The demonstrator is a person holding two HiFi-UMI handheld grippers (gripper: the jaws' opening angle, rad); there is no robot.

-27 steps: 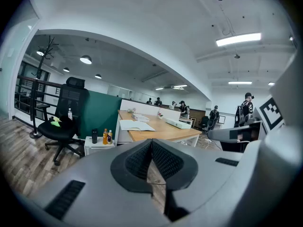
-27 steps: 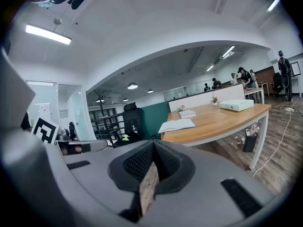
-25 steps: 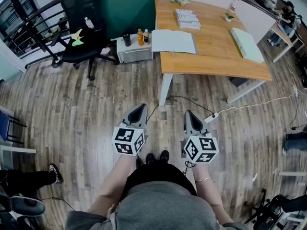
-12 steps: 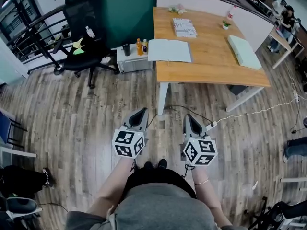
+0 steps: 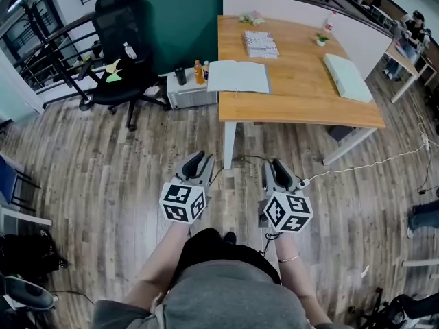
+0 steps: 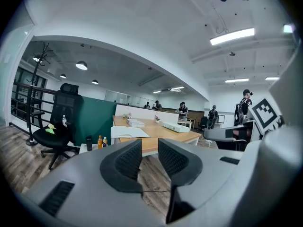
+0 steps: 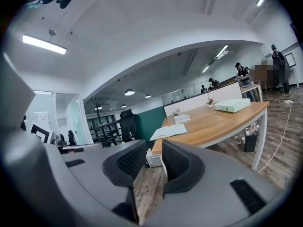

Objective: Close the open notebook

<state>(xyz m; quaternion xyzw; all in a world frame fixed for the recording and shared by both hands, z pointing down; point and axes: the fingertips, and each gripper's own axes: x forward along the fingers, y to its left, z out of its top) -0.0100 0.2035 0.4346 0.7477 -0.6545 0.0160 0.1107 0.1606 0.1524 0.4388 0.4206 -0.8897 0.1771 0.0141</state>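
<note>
Left claw (image 6: 150, 148), right claw (image 7: 154, 148), both opening, empty

Bare wood floor (image 5: 123, 163) open up to the counter (image 5: 302, 88), counter leg (image 5: 228, 142) and cable (image 5: 363, 161) low in the path, cabinet (image 5: 192, 91) and office chair (image 5: 123, 60) crowding its left end, open notebook (image 5: 238, 76) at the near left edge, paper stack (image 5: 260, 44) just behind, box (image 5: 346, 77) well right.

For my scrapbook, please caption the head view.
Left gripper and right gripper, empty jaws just opening, face the open notebook.
</note>
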